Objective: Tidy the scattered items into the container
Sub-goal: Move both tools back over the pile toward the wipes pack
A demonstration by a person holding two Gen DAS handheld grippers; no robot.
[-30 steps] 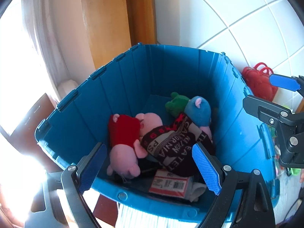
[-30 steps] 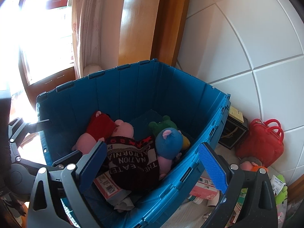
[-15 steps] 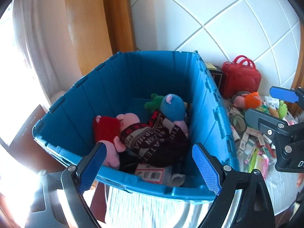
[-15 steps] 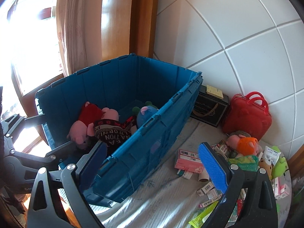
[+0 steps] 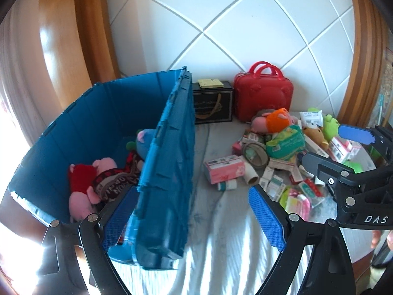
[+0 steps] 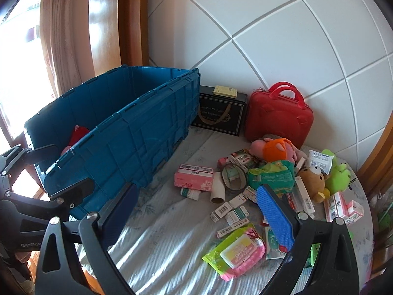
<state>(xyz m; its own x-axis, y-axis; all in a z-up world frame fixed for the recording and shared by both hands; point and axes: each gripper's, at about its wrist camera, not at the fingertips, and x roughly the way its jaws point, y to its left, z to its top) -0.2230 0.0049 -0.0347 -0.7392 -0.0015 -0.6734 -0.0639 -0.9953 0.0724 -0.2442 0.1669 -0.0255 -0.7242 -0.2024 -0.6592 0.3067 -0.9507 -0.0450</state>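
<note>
A blue container [image 6: 137, 123] sits at the table's left, plush toys [image 5: 91, 179] inside; scattered boxes and toys [image 6: 270, 184] lie well right of it. The left gripper [image 5: 194, 218] and right gripper [image 6: 199, 218] hover above the cloth, jaws wide, empty.
</note>
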